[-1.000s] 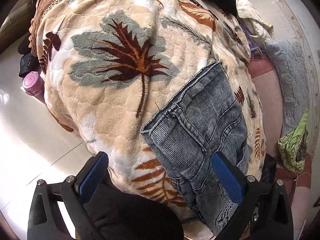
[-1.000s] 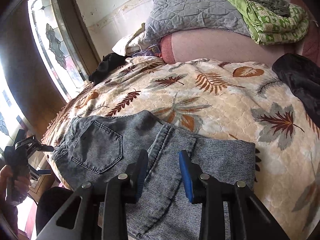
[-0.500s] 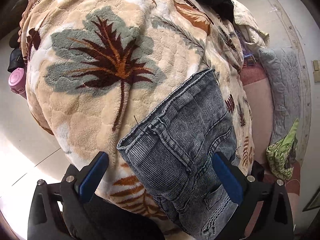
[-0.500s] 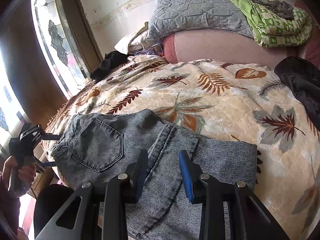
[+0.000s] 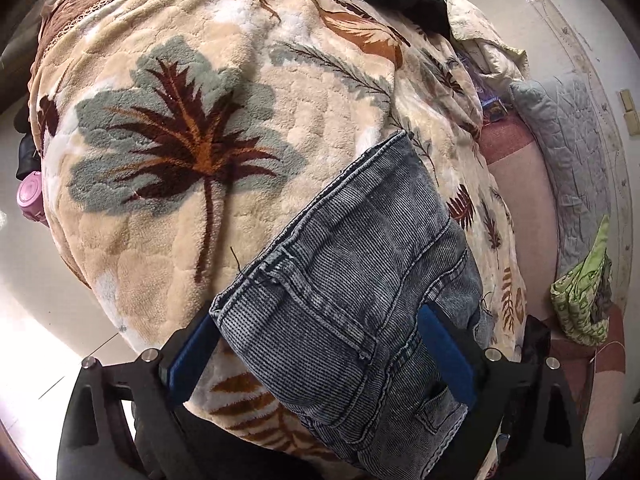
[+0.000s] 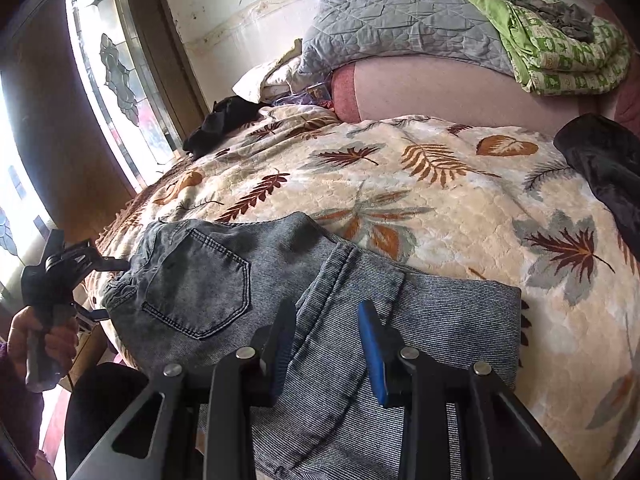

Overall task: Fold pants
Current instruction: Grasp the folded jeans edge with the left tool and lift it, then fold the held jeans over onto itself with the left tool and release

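Note:
Grey-blue denim pants (image 5: 352,280) lie folded on a leaf-print blanket (image 5: 200,120) near the bed's near edge. My left gripper (image 5: 320,354) is open, its blue pads on either side of the waistband end. In the right wrist view the pants (image 6: 440,312) show a back pocket (image 6: 200,284) at left and a folded leg at right. My right gripper (image 6: 328,352) is open, low over the pants' middle seam. The left gripper (image 6: 76,276) also shows there, hand-held at the waistband.
A black garment (image 6: 608,168) lies on the blanket at right, another black cloth (image 6: 224,120) at the far corner. A grey quilt (image 6: 400,28) and green bedding (image 6: 560,52) are stacked at the back. A pink bottle (image 5: 30,196) stands on the floor.
The left gripper has moved in toward the pants; its pads now straddle the waistband end. The right gripper has barely moved.

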Action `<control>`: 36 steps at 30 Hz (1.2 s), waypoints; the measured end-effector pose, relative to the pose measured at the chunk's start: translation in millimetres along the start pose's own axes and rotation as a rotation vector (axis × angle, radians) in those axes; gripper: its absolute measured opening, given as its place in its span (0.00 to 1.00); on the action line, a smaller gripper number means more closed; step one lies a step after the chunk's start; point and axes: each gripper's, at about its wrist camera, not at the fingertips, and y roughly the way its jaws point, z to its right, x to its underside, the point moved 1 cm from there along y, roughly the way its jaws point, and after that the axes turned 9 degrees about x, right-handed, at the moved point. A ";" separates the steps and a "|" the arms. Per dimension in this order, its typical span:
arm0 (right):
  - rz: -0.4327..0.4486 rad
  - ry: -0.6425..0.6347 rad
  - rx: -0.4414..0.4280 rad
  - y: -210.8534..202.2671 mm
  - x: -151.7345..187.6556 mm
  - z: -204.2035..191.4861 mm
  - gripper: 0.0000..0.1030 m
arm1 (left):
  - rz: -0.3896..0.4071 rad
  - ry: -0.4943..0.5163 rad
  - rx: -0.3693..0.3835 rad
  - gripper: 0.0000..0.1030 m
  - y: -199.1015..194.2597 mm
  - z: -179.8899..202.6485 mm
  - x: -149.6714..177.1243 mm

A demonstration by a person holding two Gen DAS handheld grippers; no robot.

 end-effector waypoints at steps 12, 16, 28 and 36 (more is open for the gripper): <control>0.007 0.046 0.034 -1.7 -1.0 16.4 0.34 | 0.070 0.193 -0.032 0.27 -15.1 33.5 8.0; 0.020 0.100 0.072 -6.9 -1.5 35.5 0.34 | 0.118 0.328 -0.030 0.25 -33.0 69.6 22.7; 0.088 0.322 0.182 -45.6 -0.1 112.9 0.34 | 0.088 0.759 0.094 0.24 -61.3 209.5 129.3; 0.151 0.497 0.218 -80.6 9.9 173.7 0.34 | -0.135 1.039 0.182 0.24 -9.4 282.3 261.6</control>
